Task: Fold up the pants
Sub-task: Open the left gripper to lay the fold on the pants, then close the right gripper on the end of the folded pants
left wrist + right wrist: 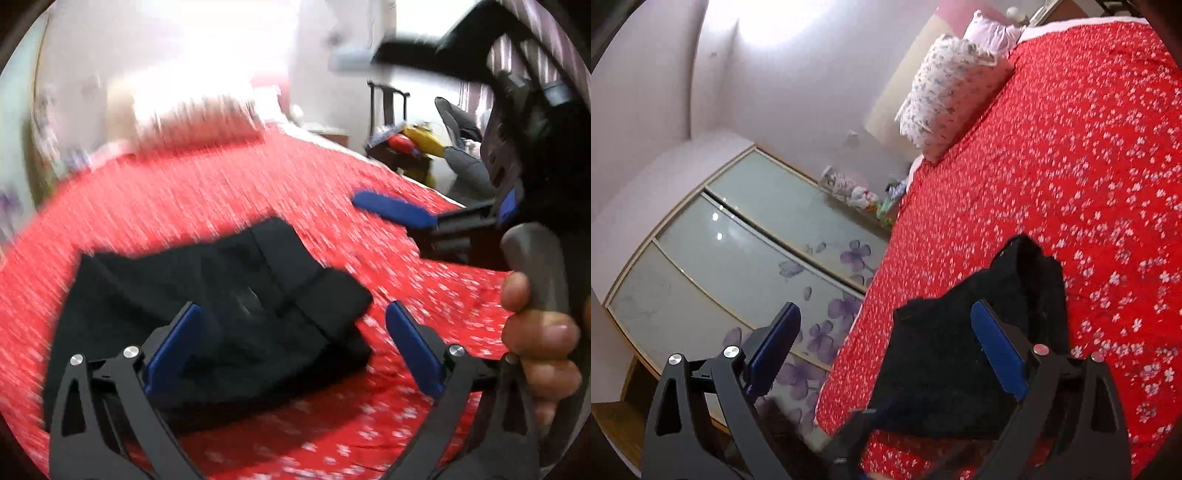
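Black pants [221, 277] lie folded into a compact rectangle on a red bedspread with white flowers [184, 192]. My left gripper [293, 308] hovers just above the near edge of the pants, jaws wide open and nothing pressed between the blue pads. In the right wrist view the pants [942, 350] lie close in front, near the left edge of the bed [1052, 166]. My right gripper [884, 306] is open and holds nothing; its right pad is over the pants. One of its blue fingers [391, 210] shows at the right of the left wrist view, where a hand [539, 332] grips the handle.
Pillows [953, 92] lie at the head of the bed. A wardrobe with frosted sliding doors [746, 243] stands along the bed's left side, with small items [860, 195] beside it. A chair heaped with colourful things [410, 144] is beyond the far side.
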Motion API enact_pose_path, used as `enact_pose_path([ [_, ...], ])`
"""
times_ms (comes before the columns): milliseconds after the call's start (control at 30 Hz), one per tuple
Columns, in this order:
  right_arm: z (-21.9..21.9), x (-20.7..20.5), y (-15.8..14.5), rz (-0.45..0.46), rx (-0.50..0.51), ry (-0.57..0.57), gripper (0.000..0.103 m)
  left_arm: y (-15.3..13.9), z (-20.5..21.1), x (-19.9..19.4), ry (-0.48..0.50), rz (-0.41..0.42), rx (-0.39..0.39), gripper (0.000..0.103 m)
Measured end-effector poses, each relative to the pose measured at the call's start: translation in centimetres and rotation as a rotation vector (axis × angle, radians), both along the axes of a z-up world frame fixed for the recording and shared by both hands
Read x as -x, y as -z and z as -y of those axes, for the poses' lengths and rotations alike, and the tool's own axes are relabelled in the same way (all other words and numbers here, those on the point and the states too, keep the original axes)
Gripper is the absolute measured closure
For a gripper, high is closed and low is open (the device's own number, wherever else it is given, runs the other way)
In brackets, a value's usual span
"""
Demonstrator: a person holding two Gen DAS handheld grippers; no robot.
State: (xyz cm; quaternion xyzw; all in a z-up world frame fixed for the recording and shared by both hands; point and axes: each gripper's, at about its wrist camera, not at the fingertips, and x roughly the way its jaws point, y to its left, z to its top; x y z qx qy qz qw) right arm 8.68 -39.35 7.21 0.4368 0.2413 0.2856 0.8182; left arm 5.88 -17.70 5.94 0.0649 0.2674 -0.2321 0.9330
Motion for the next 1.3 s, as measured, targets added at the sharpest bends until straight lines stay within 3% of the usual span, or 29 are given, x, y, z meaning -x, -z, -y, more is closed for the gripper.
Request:
enact_pose_path([
  [167,0.5,0.6,-0.5,0.020,0.000,-0.022,0.007,-1.6,-3.4,0.3,-0.040,-0.028,0.084,0.002],
  [300,-1.5,0.3,-0.1,0.007,-0.011,-0.175,0.007,-0.8,-9.3,-0.8,-0.152,-0.086,0.158,0.002],
  [400,-4.3,-0.4,0.9,-0.068,0.082,-0.253,0.006,0.7,-13.1,-2.5,-0.247,-0.156,0.154,0.002],
  [467,-5.7,-1.4,3.0,-0.232,0.270,-0.205,0.008,1.7,-14.6,-3.1,-0.309,-0.186,0.129,0.002],
  [500,-5.9,-1.8,4.4,-0.304,0.308,-0.190,0.010,2.3,-15.1,-3.5,-0.338,-0.213,0.106,0.002],
  [533,-5.5,-1.8,5.4,-0.329,0.258,-0.179,0.010,3.2,-15.6,-4.0,-0.359,-0.255,0.089,0.002],
  [600,-4.7,-1.7,5.1,-0.325,0.197,-0.170,0.010,3.8,-16.4,-3.4,-0.365,-0.257,0.081,0.002],
  [700,-2.8,-1.1,3.3,-0.231,0.170,-0.070,0.009,2.8,-17.6,-2.5,-0.340,-0.221,0.165,0.002],
  [800,-0.5,-1.2,1.1,-0.123,0.214,0.075,0.009,1.9,-18.6,-3.7,-0.357,-0.228,0.256,0.002],
  [933,-0.2,-4.1,0.9,-0.153,0.342,0.113,0.014,2.3,-19.0,-7.0,-0.358,-0.325,0.322,0.002],
  [1133,-3.7,-9.3,2.4,-0.182,0.584,0.048,0.029,2.2,-18.0,-9.0,-0.352,-0.276,0.195,0.002],
  [1267,-4.8,-11.3,4.1,-0.249,0.599,-0.001,0.043,2.6,-17.9,-10.1,-0.330,-0.269,0.146,0.002],
  [1300,-5.0,-11.6,4.4,-0.261,0.597,-0.019,0.054,2.9,-17.9,-10.1,-0.330,-0.271,0.133,0.002],
])
